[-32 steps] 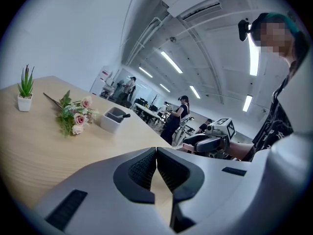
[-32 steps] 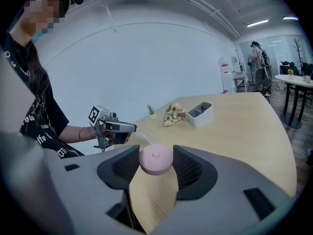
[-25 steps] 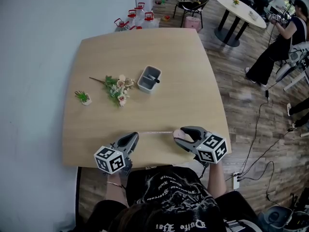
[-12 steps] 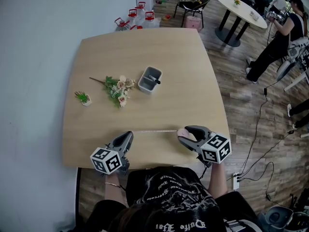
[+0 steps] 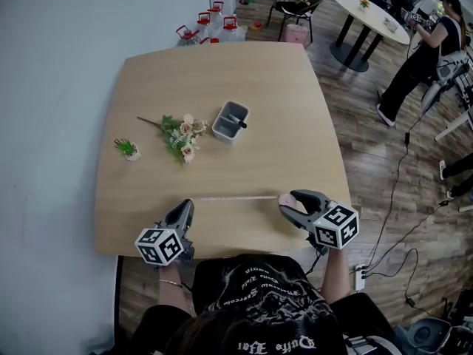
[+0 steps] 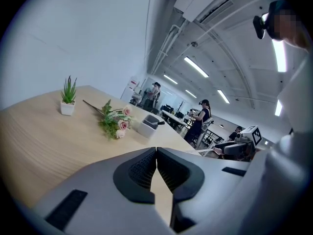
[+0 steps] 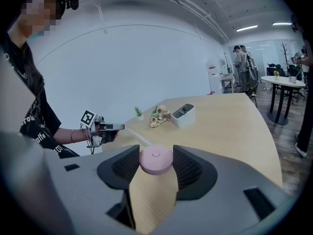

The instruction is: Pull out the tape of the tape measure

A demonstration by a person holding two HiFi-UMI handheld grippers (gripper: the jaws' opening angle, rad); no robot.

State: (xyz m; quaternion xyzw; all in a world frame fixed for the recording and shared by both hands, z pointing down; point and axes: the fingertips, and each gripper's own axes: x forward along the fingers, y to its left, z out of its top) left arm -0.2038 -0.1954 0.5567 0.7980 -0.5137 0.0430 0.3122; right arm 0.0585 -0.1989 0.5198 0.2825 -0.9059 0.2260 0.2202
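A round pink tape measure (image 7: 156, 160) sits between the pads of my right gripper (image 7: 155, 166), which is shut on its sides. In the head view the case (image 5: 284, 198) is just above the table's near right part, in that right gripper (image 5: 287, 201). A thin pale tape (image 5: 233, 197) runs straight left from it to my left gripper (image 5: 188, 202). The left gripper (image 6: 156, 153) has its jaws pressed together, shut on the tape's end. From the right gripper view the tape (image 7: 137, 138) leads to the left gripper (image 7: 110, 127).
A grey box (image 5: 230, 121), a spray of artificial flowers (image 5: 181, 139) and a tiny potted plant (image 5: 127, 149) lie mid-table. The wooden table's (image 5: 295, 109) near edge is just below both grippers. Water jugs (image 5: 211, 24), a round white table (image 5: 367, 13) and a person (image 5: 421, 58) are beyond.
The grippers have drawn apart: the left one went left and nearer, the right one went right. The stretch of tape between them is longer.
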